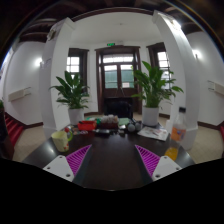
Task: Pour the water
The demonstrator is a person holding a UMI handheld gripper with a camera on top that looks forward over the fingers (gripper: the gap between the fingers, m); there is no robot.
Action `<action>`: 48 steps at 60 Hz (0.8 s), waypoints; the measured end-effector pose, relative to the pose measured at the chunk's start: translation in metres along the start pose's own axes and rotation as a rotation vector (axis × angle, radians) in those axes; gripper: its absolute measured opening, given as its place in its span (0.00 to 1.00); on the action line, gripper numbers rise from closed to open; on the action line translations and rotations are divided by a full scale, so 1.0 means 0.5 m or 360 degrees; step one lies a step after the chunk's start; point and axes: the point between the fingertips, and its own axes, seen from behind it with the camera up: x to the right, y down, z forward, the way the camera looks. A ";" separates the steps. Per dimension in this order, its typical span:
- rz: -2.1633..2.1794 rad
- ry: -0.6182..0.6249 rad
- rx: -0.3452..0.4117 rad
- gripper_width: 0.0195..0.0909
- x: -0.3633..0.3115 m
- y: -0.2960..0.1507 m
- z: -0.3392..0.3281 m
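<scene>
Pink-padded gripper (pixel 112 160) is held wide apart (nothing between) above the dark table (pixel 110 165); a bottle (pixel 177 135) is seen beyond.

Gripper (pixel 112 165): two pale whitish fingers (pixel 60 166), wedge-shaped, each with a magenta pad (pixel 78 157) on inner face, fine ribbed lines across the pads. Fingers set wide apart.

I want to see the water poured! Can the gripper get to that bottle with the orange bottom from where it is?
Probably yes. The gripper has its fingers open and holds nothing. The bottle stands on the dark table, beyond the right finger and off to its side. Nothing shows between them, so it would need to swing right and move forward.
</scene>
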 end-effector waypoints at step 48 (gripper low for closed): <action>0.0076 0.0419 0.0156 0.88 0.275 -0.141 0.184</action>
